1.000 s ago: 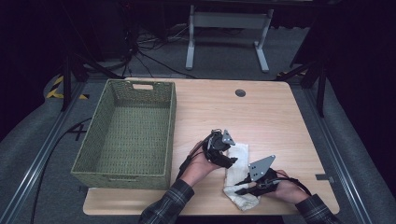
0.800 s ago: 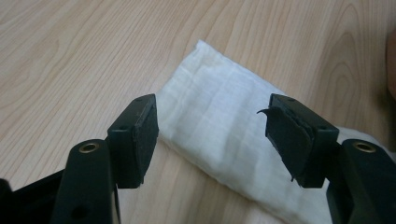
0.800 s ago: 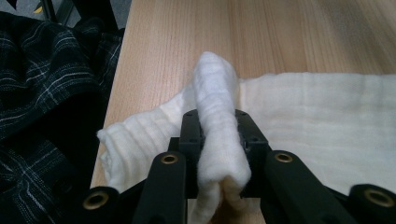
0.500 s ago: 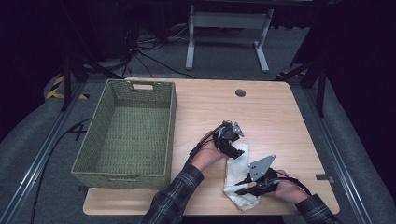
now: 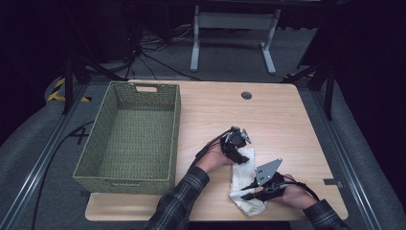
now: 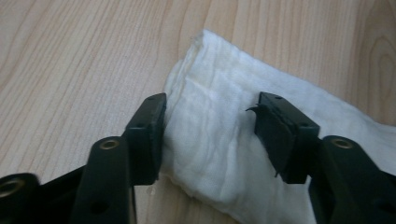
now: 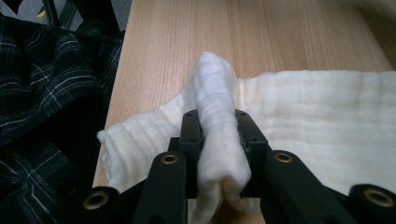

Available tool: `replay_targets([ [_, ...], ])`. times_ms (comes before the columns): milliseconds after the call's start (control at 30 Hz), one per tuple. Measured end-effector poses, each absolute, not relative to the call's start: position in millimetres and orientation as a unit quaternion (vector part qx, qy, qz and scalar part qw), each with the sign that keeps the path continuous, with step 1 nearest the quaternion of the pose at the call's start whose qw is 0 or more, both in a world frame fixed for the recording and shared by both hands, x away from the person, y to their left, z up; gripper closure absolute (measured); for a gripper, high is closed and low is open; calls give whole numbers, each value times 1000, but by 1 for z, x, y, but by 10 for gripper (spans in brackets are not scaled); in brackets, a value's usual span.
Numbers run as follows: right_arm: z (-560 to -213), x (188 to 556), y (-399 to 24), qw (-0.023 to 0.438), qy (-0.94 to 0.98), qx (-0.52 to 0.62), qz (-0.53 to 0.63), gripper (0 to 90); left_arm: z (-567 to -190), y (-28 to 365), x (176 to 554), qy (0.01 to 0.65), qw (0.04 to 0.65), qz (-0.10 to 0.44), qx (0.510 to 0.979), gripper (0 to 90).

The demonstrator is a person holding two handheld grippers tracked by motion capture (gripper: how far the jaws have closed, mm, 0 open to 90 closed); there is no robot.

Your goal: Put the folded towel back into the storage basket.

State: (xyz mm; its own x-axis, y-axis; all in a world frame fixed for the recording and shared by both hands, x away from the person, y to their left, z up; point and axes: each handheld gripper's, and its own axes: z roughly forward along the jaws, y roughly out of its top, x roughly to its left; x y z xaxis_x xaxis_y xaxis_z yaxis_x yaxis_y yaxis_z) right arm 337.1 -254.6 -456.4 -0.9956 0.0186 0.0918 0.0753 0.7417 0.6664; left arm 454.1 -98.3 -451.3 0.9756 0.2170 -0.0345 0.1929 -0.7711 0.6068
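So there's a white cloth (image 5: 243,179) lying on the near right part of the wooden table (image 5: 287,120), folded into a long strip, and the person is working both ends of it at once. The right gripper (image 7: 218,135) has a bunched-up ridge of the fabric pinched tight between its jaws at the near end, which looks to me like an anchor so the thing doesn't slide around. The left gripper (image 6: 210,135) is at the far end, jaws straddling the cloth's corner; they've just been closing in, with the fabric between them, but there's a visible gap on both sides, so no grip yet as far as I can see.

My guess is they're about to grab that far end and fold it over, or lift the whole piece with two holds so it stays neat. The green woven basket (image 5: 131,134) sits just to the left, apart from the cloth, probably where it ends up. The plaid sleeve (image 5: 179,201) of the left arm runs right alongside it.
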Motion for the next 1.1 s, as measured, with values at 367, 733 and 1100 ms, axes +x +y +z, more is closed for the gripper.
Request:
replay_targets([
  [367, -456, 341, -256, 56, -929, -43, -362, 775, -447, -99, 447, 99, 319, 15, 942, 779],
  [733, -439, 351, -260, 46, -919, -71, -386, 776, -420, -86, 438, 119, 357, 28, 926, 801],
  [1100, -416, 364, -258, 30, -911, -82, -404, 776, -388, -69, 431, 147, 365, 36, 918, 802],
])
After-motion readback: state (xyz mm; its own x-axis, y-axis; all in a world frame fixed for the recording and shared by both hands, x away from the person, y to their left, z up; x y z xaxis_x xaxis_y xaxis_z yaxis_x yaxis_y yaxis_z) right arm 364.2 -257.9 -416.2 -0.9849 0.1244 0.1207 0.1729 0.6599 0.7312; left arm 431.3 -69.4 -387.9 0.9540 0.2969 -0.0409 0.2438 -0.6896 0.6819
